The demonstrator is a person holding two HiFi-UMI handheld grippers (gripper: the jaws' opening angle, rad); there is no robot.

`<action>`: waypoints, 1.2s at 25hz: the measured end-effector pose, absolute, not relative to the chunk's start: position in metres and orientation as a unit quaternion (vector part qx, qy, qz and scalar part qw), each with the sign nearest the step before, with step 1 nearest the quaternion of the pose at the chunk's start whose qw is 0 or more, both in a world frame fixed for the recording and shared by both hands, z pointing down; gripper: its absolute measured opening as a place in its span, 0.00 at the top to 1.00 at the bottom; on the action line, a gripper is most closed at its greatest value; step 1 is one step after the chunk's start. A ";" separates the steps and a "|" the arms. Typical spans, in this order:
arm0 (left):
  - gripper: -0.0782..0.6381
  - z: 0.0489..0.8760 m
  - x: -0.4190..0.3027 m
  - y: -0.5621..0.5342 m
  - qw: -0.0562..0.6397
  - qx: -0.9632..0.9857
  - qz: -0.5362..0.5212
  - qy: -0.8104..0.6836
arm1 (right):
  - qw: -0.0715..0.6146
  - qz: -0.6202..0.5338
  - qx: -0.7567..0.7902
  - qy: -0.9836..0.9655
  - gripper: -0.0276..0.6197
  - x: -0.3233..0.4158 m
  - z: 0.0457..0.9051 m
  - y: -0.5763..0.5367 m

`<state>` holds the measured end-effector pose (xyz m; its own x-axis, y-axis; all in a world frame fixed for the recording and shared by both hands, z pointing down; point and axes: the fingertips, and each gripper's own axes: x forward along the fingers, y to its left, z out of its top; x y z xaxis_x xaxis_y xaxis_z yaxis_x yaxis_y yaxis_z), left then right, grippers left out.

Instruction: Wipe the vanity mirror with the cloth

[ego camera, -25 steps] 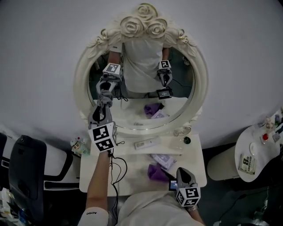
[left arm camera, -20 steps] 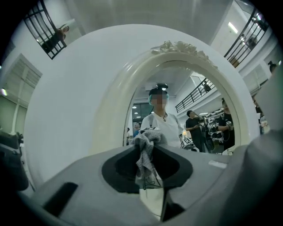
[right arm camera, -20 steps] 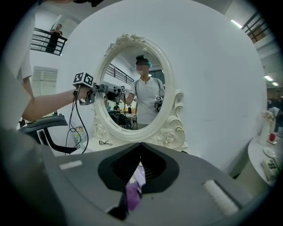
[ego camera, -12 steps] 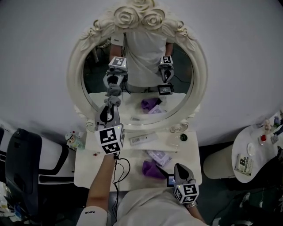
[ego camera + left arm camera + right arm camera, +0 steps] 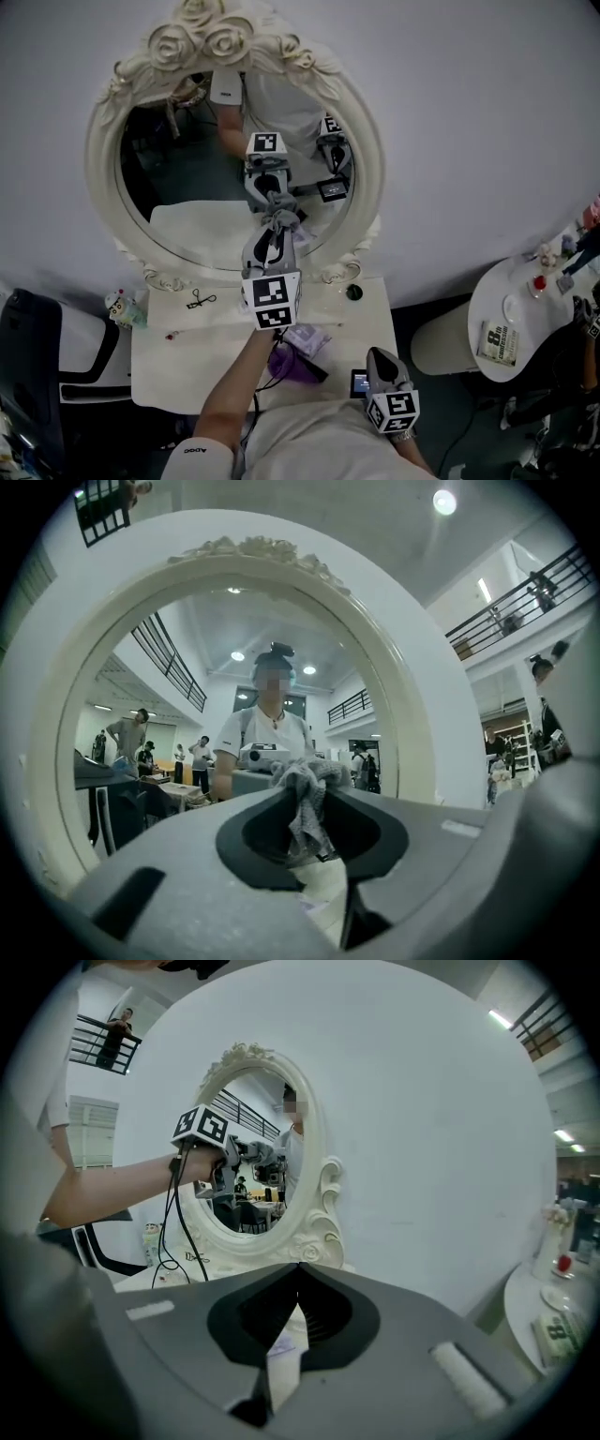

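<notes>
Grey left gripper: jaws closed tight on the cloth, which is pinched at the tips. A crumpled wad sticks out past them toward the mirror.
Cloth against mirror: in the head view the wad meets its own reflection low on the right side of the glass. It appears to be pressed on the mirror there, just inside the frame.
Step in hand: wiping, by my reading, with the stroke at the glass's lower right. Most of the glass lies to the left of the cloth and above it.
Doing it well: hold the pinch firm so the wad does not slip out. Let only fabric meet the glass, never the hard jaw tips. Press lightly and evenly, and sweep in overlapping passes from this edge toward the mirror's left and top. Ease off near the carved frame, where the cloth could snag.
Risk: a hard push may rock the mirror on the table, and the gripper's cable hangs in front of the mirror's foot and could drag small items there.
Right gripper: jaws together with nothing between them. It is held low and well apart from the mirror, in front of its right side, and takes no part in the wipe.
</notes>
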<state>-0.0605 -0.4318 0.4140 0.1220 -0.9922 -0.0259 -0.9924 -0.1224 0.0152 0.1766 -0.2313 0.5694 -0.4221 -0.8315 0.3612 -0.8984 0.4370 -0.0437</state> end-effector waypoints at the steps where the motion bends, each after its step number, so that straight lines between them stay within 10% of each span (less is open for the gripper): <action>1: 0.78 0.415 -0.049 -0.435 0.002 -0.753 0.016 0.657 | 0.144 0.117 0.525 -0.831 0.95 0.186 0.570 -0.231; 14: 0.78 0.428 0.014 -0.451 -0.005 -0.783 0.020 0.622 | 0.131 0.132 0.571 -0.799 0.95 0.220 0.570 -0.217; 30: 0.78 0.433 -0.219 -0.398 0.000 -0.664 -0.002 0.748 | 0.134 0.128 0.484 -0.855 0.95 0.114 0.571 -0.223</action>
